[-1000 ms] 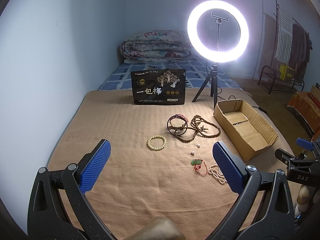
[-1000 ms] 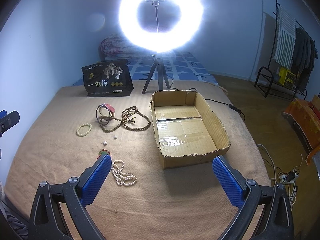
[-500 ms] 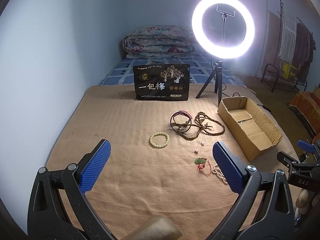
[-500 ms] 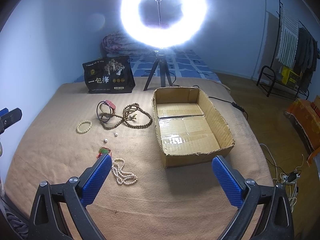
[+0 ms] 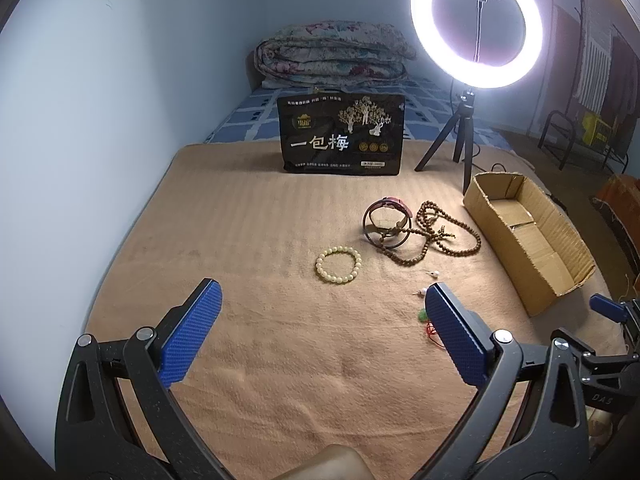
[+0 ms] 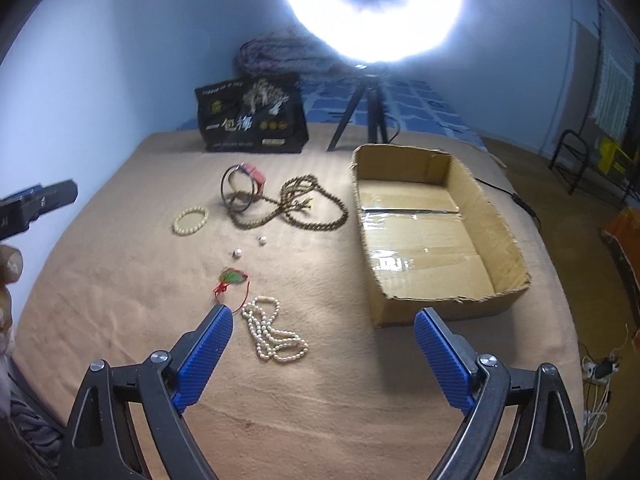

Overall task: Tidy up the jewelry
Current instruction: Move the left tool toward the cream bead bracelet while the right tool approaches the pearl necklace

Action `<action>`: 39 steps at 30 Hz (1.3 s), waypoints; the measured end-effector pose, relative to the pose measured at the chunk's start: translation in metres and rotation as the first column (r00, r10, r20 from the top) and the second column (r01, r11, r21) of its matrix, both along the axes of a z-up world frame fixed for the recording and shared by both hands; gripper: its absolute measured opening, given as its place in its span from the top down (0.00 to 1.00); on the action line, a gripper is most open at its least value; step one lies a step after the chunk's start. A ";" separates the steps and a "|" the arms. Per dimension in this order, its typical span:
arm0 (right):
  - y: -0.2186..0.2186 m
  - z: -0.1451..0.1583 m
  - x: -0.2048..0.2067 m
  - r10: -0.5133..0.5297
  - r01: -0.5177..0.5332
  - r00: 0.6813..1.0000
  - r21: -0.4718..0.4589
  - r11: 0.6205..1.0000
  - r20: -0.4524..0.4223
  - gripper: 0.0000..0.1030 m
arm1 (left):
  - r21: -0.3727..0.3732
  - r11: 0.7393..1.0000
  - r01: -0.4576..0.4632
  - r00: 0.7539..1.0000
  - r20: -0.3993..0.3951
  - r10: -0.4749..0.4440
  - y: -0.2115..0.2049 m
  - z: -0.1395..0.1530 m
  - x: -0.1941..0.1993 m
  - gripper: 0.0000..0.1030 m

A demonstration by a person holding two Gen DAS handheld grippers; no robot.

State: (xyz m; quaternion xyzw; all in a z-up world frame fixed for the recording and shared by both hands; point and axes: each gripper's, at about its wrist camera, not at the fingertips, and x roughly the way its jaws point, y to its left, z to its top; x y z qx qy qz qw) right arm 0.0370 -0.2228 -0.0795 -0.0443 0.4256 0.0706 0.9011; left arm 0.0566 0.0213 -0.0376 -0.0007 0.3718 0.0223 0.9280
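Observation:
Jewelry lies on the tan blanket: a pale bead bracelet [image 5: 338, 264] [image 6: 191, 221], a dark bangle with a pink watch [image 5: 386, 220] [image 6: 244, 186], a long brown bead necklace [image 5: 436, 236] [image 6: 298, 208], two pearl earrings [image 6: 250, 247], a green pendant on red cord [image 6: 232, 280] and a white pearl necklace [image 6: 274, 336]. An open cardboard box [image 6: 432, 232] [image 5: 528, 236] is empty. My left gripper [image 5: 320, 316] is open, short of the bracelet. My right gripper [image 6: 322, 342] is open above the blanket, the pearl necklace between its fingers.
A black snack bag [image 5: 342, 140] stands at the back. A ring light on a tripod [image 5: 476, 24] stands behind the box. A folded quilt [image 5: 332, 56] lies at the far wall. The wall runs along the left. The bed edge drops off to the right.
Both grippers have moved forward toward the jewelry. The right gripper has dropped and swung left, so the pearl necklace now lies between its fingers. Both stay open.

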 end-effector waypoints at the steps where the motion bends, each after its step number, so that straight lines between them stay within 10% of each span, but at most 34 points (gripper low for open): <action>1: 0.003 -0.003 0.002 0.013 -0.013 1.000 -0.002 1.000 -0.012 0.18 | -0.002 1.000 0.002 1.000 -0.006 -0.002 0.000 -0.002 0.002 0.01; 39: 0.032 -0.058 0.042 0.139 -0.145 0.975 -0.018 0.989 -0.172 0.19 | -0.104 0.994 0.037 0.982 -0.179 -0.056 -0.003 -0.055 0.083 0.03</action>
